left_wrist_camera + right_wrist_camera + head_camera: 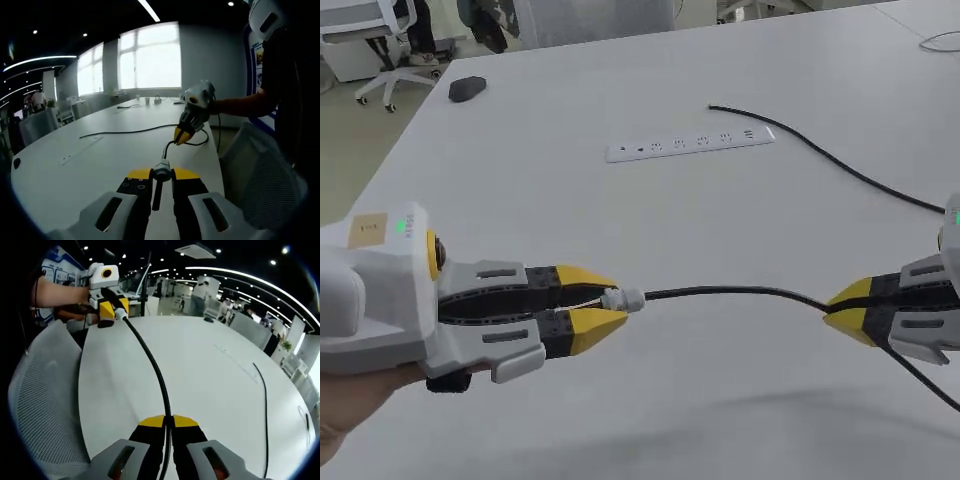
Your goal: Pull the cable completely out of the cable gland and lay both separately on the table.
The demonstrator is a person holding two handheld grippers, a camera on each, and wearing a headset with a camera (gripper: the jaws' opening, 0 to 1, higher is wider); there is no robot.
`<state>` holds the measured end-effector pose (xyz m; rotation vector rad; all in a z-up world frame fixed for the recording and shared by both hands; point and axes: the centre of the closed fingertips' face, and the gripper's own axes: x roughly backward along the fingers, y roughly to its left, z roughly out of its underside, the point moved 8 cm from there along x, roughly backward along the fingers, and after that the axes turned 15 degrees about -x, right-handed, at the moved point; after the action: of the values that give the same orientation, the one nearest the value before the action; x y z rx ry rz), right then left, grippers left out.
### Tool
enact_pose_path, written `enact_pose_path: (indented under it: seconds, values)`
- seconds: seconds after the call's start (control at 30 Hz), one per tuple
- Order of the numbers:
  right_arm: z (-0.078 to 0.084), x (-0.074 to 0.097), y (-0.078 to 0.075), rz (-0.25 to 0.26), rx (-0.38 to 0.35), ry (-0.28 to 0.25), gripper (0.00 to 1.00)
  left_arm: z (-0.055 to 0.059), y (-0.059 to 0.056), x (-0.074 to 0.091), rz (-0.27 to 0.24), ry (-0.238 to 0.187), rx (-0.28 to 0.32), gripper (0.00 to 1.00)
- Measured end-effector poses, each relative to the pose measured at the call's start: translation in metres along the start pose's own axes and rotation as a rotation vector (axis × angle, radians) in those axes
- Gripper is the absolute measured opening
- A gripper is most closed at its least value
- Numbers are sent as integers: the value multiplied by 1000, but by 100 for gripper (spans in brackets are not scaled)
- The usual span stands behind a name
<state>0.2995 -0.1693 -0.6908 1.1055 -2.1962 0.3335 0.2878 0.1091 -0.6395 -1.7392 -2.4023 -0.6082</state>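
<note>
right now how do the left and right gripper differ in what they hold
The left gripper is shut on the pale cable gland; the right gripper is shut on the black cable. The gland pokes out past the left gripper's tips, while the cable runs on through the right gripper's jaws and trails behind. Both have yellow tips and are held above the white table.

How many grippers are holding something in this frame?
2. The left gripper is shut on the cable gland; the right gripper is shut on the black cable.
</note>
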Motion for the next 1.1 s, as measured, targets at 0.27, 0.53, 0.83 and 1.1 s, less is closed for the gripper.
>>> enact_pose_path:
  seconds: [0.27,0.53,0.83,1.1]
  values:
    - [-7,-3,6,-71,-13,-6,27,2,1,-2,2,10,12,15]
    - [-65,-14,47,-258,45,-170,18,1,0,-4,11,4,13,15]
    - [-97,-45,80,-382,144,-158,14,-5,-5,0,22,-13,9,15]
    - [-98,-59,91,-408,233,-101,0,-2,-8,3,12,-11,8,15]
